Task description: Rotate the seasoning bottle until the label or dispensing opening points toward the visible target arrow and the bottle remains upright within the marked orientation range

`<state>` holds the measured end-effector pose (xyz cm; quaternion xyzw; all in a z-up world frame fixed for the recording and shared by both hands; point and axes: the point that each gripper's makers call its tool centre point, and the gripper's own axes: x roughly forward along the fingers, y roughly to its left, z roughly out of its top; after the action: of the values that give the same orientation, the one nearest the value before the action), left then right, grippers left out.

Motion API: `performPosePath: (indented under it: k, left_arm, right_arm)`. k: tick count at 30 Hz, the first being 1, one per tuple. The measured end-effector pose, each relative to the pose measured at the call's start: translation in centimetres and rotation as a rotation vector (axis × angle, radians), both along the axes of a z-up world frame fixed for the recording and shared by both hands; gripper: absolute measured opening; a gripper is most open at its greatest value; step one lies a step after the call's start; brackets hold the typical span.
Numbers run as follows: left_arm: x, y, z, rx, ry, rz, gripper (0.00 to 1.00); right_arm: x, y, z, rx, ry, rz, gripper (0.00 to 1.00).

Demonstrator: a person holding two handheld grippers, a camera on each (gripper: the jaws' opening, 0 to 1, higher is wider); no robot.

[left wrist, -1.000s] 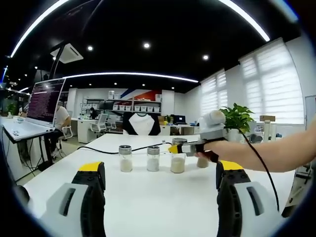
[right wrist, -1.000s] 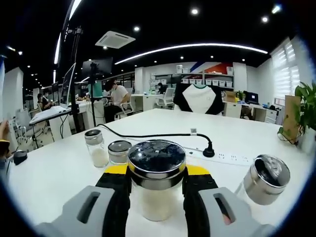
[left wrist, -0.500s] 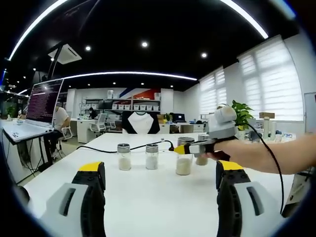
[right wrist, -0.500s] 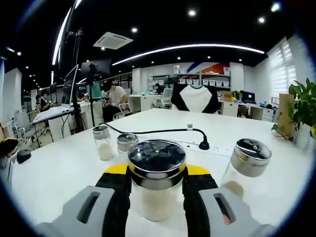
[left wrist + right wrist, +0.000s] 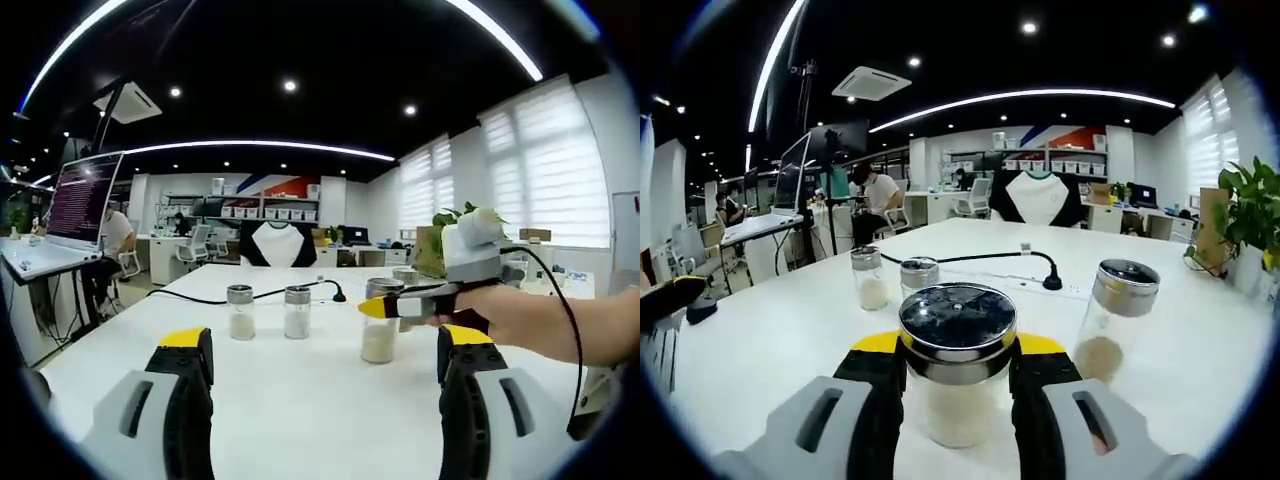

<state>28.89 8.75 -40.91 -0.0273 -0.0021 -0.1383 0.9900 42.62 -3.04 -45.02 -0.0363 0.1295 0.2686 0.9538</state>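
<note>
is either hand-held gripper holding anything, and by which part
The right hand-held gripper clamps a seasoning bottle by its glass body, just under the metal lid. The left hand-held gripper is open, holding nothing.

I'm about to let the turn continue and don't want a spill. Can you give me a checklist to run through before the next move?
1. Right gripper shut on the seasoning bottle: ok, the jaws press both its sides.
2. Bottle upright: ok, it stands straight in the left gripper view.
3. Lid seated: ok.
4. Target arrow or marked range on the table: cannot tell, no mark is visible.
5. Neighbouring bottle apart from the held one: ok, a gap shows.
6. Left gripper out of the way: ok, open and holding nothing.
</note>
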Motion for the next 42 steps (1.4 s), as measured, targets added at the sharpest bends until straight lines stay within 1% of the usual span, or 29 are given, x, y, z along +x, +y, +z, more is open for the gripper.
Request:
performPosePath:
  k: [2,3,6,8,11,12,14,18,25,27,29,32,38,42]
  left_arm:
    - [0.0,-0.2,0.0,0.000,0.001,-0.005,0.98]
    - [-0.1,-0.2,0.0,0.002,-0.001,-0.006,0.98]
    - [-0.1,-0.3,-0.1,0.004,0.002,-0.006,0.98]
    - [-0.1,-0.4,-0.1,0.003,0.001,-0.006,0.98]
    - [-0.2,-0.4,-0.2,0.004,0.001,-0.002,0.98]
    - [-0.2,-0.4,-0.2,0.004,0.002,-0.001,0.98]
    - [-0.2,-0.4,-0.3,0.009,0.004,0.002,0.98]
    - [-0.4,-0.4,-0.4,0.004,0.007,0.000,0.98]
    - [-0.6,-0.8,-0.5,0.012,0.011,-0.011,0.97]
    - [-0.7,-0.7,-0.1,0.009,-0.012,-0.003,0.96]
    - [-0.7,-0.6,-0.1,0.017,-0.009,-0.004,0.97]
    - [-0.6,-0.6,-0.2,0.005,-0.006,-0.007,0.97]
    - [-0.4,-0.6,-0.5,0.010,-0.006,-0.005,0.97]
    - [-0.3,-0.5,-0.5,0.031,-0.005,-0.002,0.97]
  right_arm:
    - [-0.9,-0.1,0.0,0.000,-0.001,-0.001,0.39]
    - [-0.4,-0.2,-0.1,0.001,0.001,-0.001,0.39]
    - [-1.6,-0.5,-0.1,0.003,0.002,-0.001,0.39]
    - [-1.7,-0.6,-0.2,0.007,0.005,-0.002,0.39]
    - [-2.9,-0.7,-0.3,-0.003,0.002,-0.021,0.39]
    - [-3.1,-0.8,-0.3,-0.001,0.017,-0.035,0.39]
    - [-3.6,-0.7,-0.4,0.001,0.021,-0.044,0.39]
    - [-3.5,-0.9,-0.5,0.004,0.017,-0.048,0.39]
    - [-5.5,-0.9,-0.5,0.001,0.015,-0.054,0.39]
    - [-5.6,-0.9,-0.5,0.003,0.014,-0.055,0.39]
    - [-5.9,-0.8,-0.4,0.004,0.012,-0.055,0.39]
    - [-5.6,-0.8,-0.4,0.008,0.005,-0.056,0.39]
    - [-5.9,-0.8,-0.4,0.010,0.004,-0.053,0.39]
    - [-6.1,-0.7,-0.4,0.012,0.000,-0.048,0.39]
